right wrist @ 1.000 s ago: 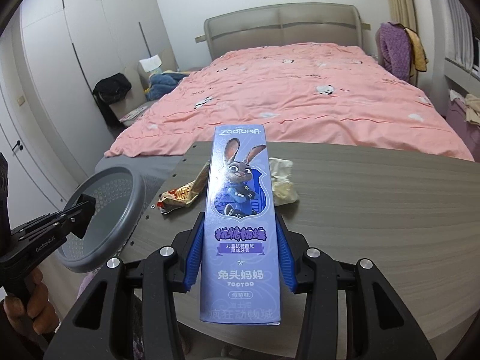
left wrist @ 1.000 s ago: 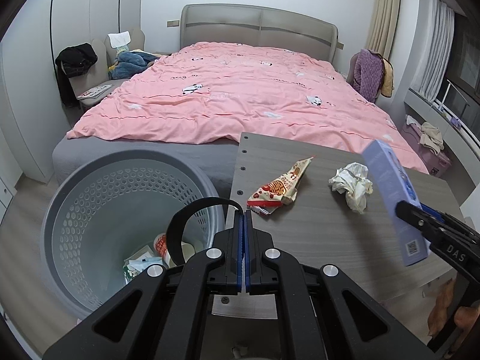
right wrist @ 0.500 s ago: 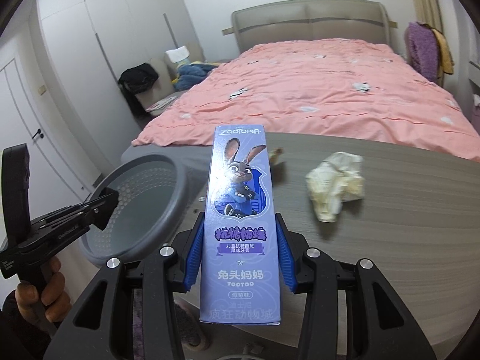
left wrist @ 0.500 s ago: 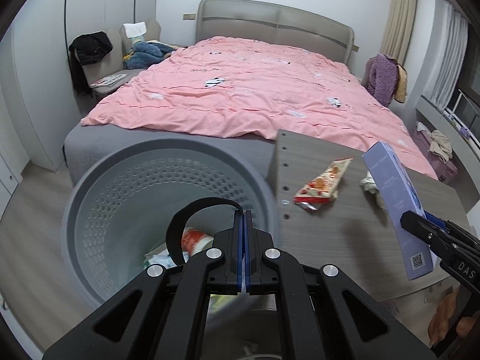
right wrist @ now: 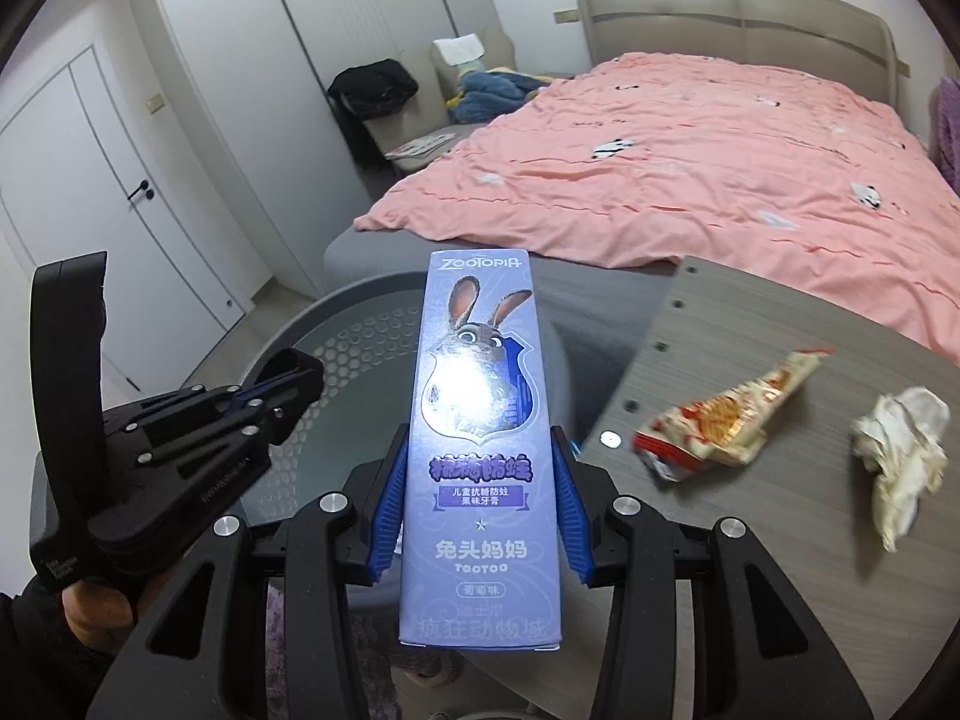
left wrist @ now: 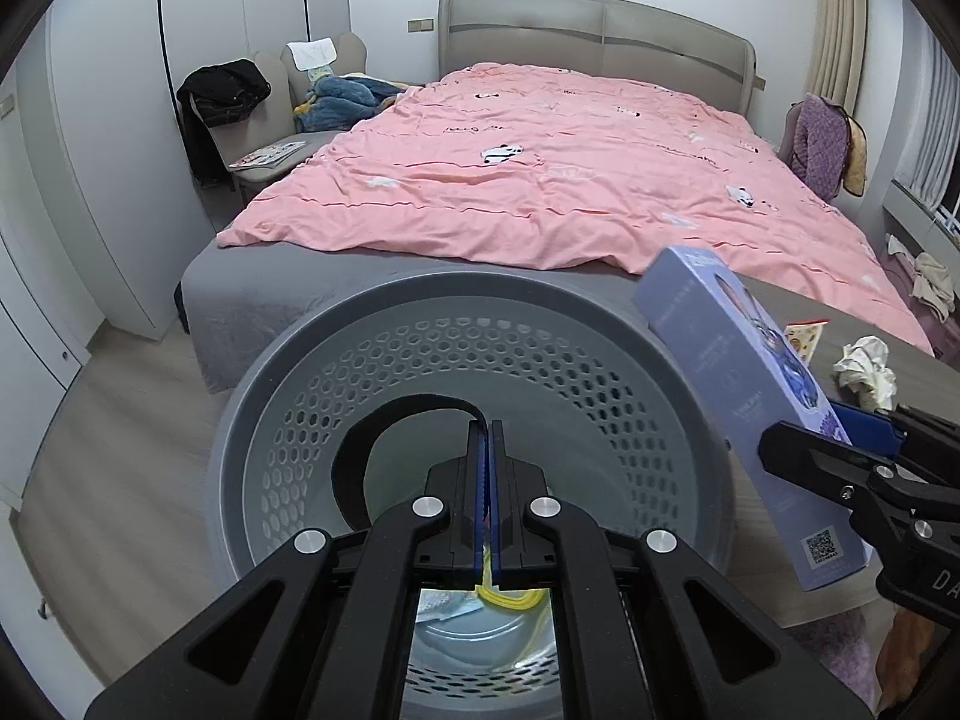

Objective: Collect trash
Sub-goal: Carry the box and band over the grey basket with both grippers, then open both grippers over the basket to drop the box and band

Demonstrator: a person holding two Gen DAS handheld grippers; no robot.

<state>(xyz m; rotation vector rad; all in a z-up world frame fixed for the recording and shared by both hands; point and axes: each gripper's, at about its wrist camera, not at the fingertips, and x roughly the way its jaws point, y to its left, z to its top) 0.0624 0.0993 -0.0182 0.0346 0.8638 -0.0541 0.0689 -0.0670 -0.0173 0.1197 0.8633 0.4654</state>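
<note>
Nearest us, our right gripper (right wrist: 480, 504) pinches a purple Zootopia toothpaste box (right wrist: 480, 450), blue pads pressed on its two long sides, box pointing away from us and up. In the left wrist view the same box (left wrist: 744, 408) tilts at the right rim of the grey perforated laundry basket (left wrist: 600, 360), its top end at the rim's edge. Our left gripper (left wrist: 487, 438) has its jaws pressed together with nothing between them, hovering over the basket mouth; a black strap loop (left wrist: 360, 450) curls beside its fingers. Inside the basket, low down, we see some trash, a yellow bit and pale wrappers, partly hidden by the gripper. From the right wrist view the left gripper (right wrist: 288, 378) sits left of the box, a hand (right wrist: 90, 612) gripping its handle. Further right, on the grey wood-grain table (right wrist: 750, 540), a red-and-cream snack wrapper (right wrist: 726, 414) lies near the table's left edge, a crumpled tissue (right wrist: 900, 450) just right of it, apart. Beyond, a bed with a pink duvet (left wrist: 540, 180), and a chair with clothes (left wrist: 282, 96) by the wall.
</note>
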